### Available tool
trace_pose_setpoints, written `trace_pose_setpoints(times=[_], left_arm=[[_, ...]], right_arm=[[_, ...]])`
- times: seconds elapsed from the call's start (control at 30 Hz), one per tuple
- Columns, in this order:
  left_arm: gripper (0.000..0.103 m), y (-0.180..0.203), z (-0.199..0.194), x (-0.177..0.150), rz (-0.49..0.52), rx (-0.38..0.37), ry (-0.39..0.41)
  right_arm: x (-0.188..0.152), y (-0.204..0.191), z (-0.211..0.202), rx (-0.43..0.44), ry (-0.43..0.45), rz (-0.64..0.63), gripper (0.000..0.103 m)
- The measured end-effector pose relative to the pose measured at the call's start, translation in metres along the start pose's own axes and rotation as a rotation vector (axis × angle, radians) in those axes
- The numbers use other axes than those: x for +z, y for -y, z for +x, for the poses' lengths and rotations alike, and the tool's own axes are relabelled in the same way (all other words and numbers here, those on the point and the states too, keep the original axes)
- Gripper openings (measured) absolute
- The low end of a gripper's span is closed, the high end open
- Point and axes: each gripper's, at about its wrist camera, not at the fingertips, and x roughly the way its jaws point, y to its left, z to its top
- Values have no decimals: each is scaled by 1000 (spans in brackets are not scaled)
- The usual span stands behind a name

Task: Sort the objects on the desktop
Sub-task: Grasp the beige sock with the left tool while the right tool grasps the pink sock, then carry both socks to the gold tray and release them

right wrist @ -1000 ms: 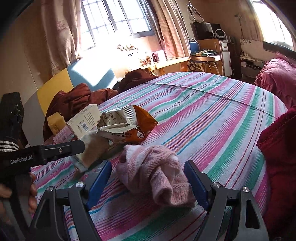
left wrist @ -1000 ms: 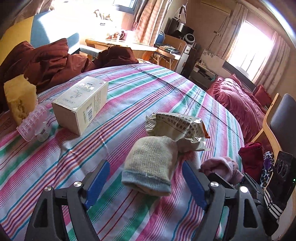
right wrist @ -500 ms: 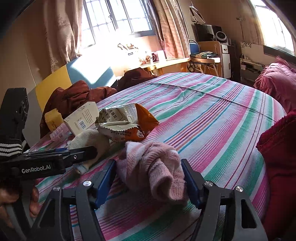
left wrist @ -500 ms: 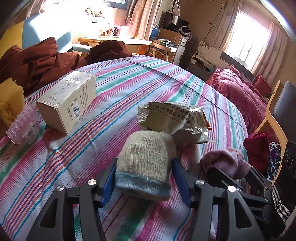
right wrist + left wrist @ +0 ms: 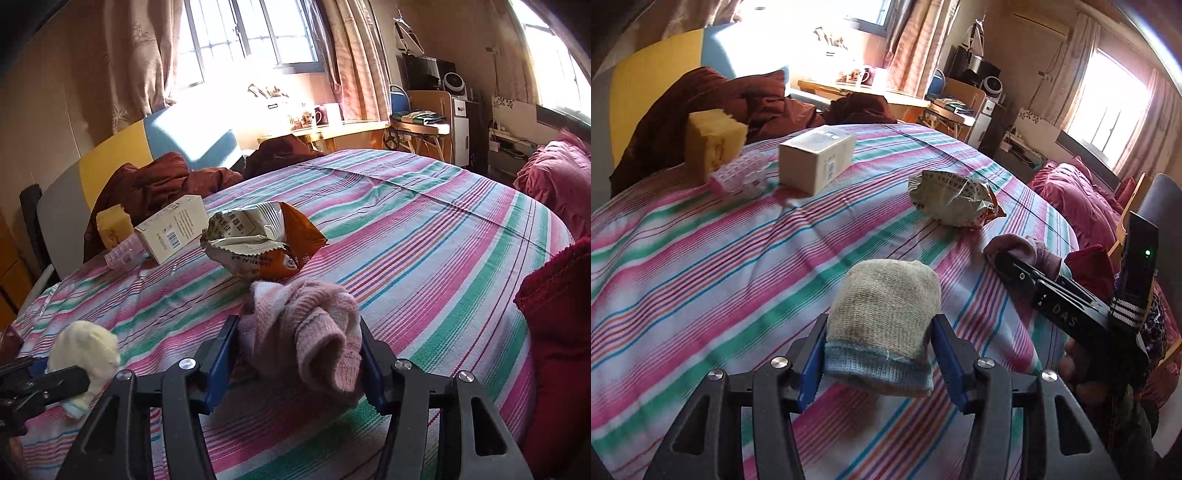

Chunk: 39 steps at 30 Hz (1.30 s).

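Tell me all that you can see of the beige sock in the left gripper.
The beige sock is a thick knitted piece, oatmeal in colour, with a pale blue ribbed cuff at the end nearest the camera. It looks folded or bunched into a rounded lump. The left gripper is shut on it, one blue finger pressing each side near the cuff. In the right wrist view it shows pale cream in sunlight. Whether it is lifted off the striped cloth cannot be told.
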Motion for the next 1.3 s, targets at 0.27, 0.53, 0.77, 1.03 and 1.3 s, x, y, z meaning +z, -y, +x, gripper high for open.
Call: trace_pose_setpoints(times=[0.27,0.53,0.77,1.03,1.3], left_arm=[[55,-21,-80,-55,-26,110,90],[55,-40,-133,-100,-114,160,146],[55,-63,-186,-130,-179,228,234],[55,-113,-252,-164,-318,336,331],[55,-183,-312,-197,-448,539,377]], right_arm=[[-26,-51,-29,117,-27,-104,59],[-47,-136,-52,292,-56,-257,59],[-67,-190,-70,424,-107,-339,59],[-77,-258,-106,608,-116,-459,59],[-97,-342,-149,818,-122,-611,59]])
